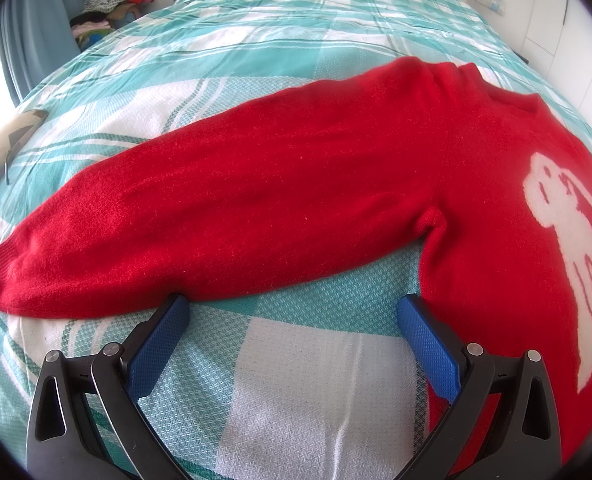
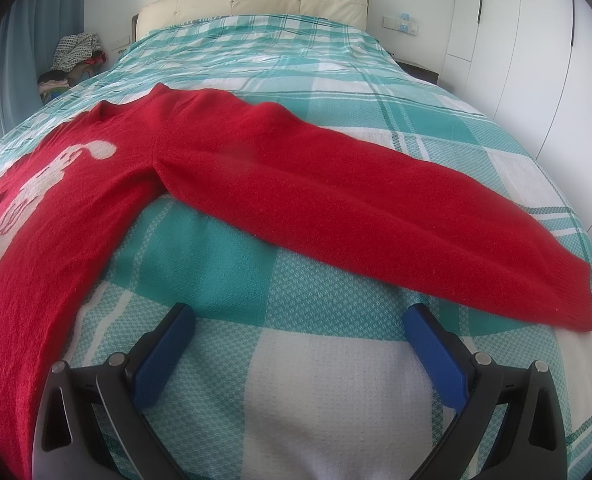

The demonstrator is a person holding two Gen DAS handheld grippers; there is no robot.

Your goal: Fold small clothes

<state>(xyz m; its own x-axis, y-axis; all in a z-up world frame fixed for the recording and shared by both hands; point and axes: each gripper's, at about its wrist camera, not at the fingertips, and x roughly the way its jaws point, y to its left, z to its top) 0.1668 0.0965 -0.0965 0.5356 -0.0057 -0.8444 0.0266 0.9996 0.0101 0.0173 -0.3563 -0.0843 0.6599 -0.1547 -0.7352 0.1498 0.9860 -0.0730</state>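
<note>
Left tool spread wide, gripping nothing — its fingertips sit at the lower edge of the red sweater, one by the sleeve, one by the body. Right tool likewise apart, just short of the other sleeve. The sweater lies flat, sleeves outstretched, on the teal-checked bed.

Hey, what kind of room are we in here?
Most likely a bedroom: a bed with a teal-and-white plaid bedspread, a cream padded headboard, and tall white wardrobe doors alongside.
</note>
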